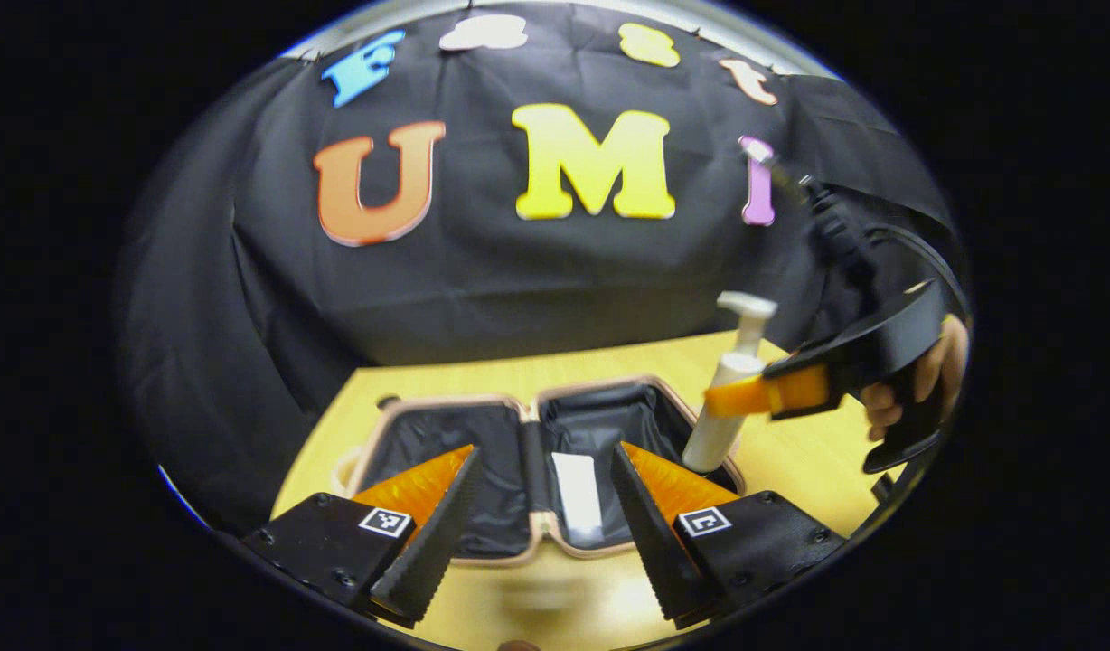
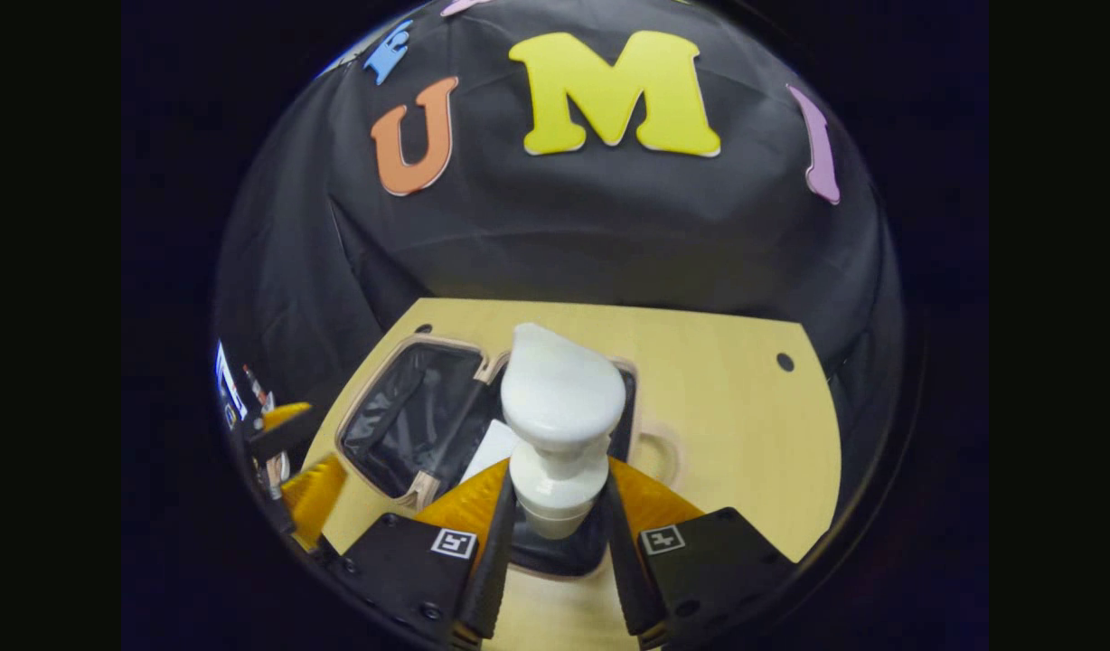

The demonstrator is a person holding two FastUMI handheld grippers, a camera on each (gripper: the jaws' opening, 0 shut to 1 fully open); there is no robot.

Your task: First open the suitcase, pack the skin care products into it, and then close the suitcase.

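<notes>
The suitcase (image 1: 433,432) lies open on the wooden table, with black lining and a pale pink rim. A white tube (image 1: 578,493) rests in its right half. My left gripper (image 1: 546,452) hovers open over the near rim, holding nothing. My right gripper (image 1: 745,398), held by a hand (image 1: 917,380), is shut on a white pump bottle (image 1: 731,389), which stands tilted with its base inside the right half. In the right gripper view the pump bottle (image 2: 559,425) sits clamped in my right gripper (image 2: 557,479) above the open suitcase (image 2: 401,425), with the white tube (image 2: 492,448) just left of it.
Bare wooden table (image 2: 745,407) stretches to the right of the suitcase, with a small dark hole (image 2: 785,362) near its far edge. The suitcase handle (image 2: 659,457) sticks out on that side. My left gripper (image 2: 293,452) shows at the left edge.
</notes>
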